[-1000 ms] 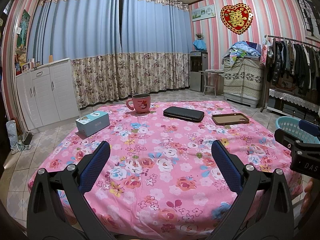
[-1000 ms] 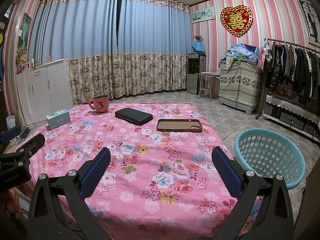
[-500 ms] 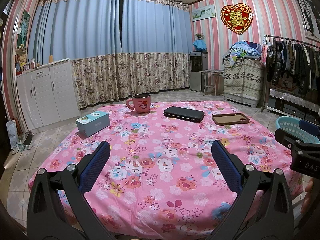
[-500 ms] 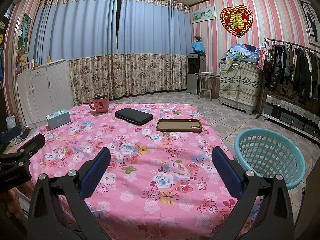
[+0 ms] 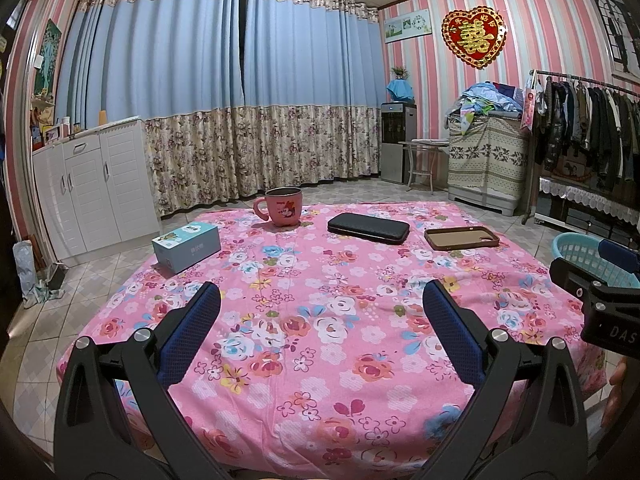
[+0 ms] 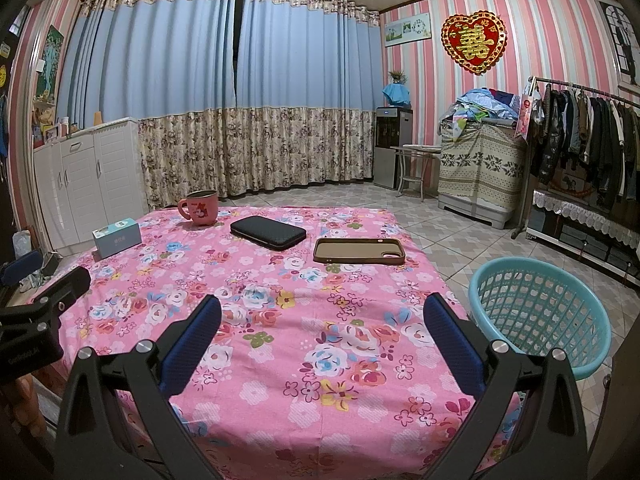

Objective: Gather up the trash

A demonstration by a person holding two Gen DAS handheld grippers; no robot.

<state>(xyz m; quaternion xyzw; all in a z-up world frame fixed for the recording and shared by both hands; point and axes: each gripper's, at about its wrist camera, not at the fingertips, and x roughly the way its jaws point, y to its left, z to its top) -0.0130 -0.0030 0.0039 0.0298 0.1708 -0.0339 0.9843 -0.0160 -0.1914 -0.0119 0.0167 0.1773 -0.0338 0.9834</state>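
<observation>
Both claws wide, nothing between the pads: left gripper (image 5: 320,312) and right gripper (image 6: 320,320) hang over the near edge of the table (image 6: 280,408), side by side, above the pink floral cloth.

Task's things: I see no obvious trash on the cloth. The teal basket (image 6: 538,316) stands on the floor just off the table's right edge; its mesh walls show no contents that I can make out, though the bottom is partly hidden by the rim. This fits either a table already cleared into some other bin or a table where one of the listed items counts as trash; I cannot settle which.

On the cloth, outward from centre:
- brown phone case (image 6: 359,251), inner side up, toward the far right corner
- black flat case (image 6: 268,233), near the far edge, left of the phone case, apart from it
- pink mug (image 6: 201,208), upright, far edge, left of the black case
- light-blue small box (image 6: 117,237), near the left edge

Risks, as I judge them:
- Thin phone case lies flat; pads may skid over it or pinch and drag the cloth, shifting the mug.
- Mug contents unseen; a snagged cloth could tip it.
- Basket sits below table level; a release from over the right edge could miss the rim.
</observation>
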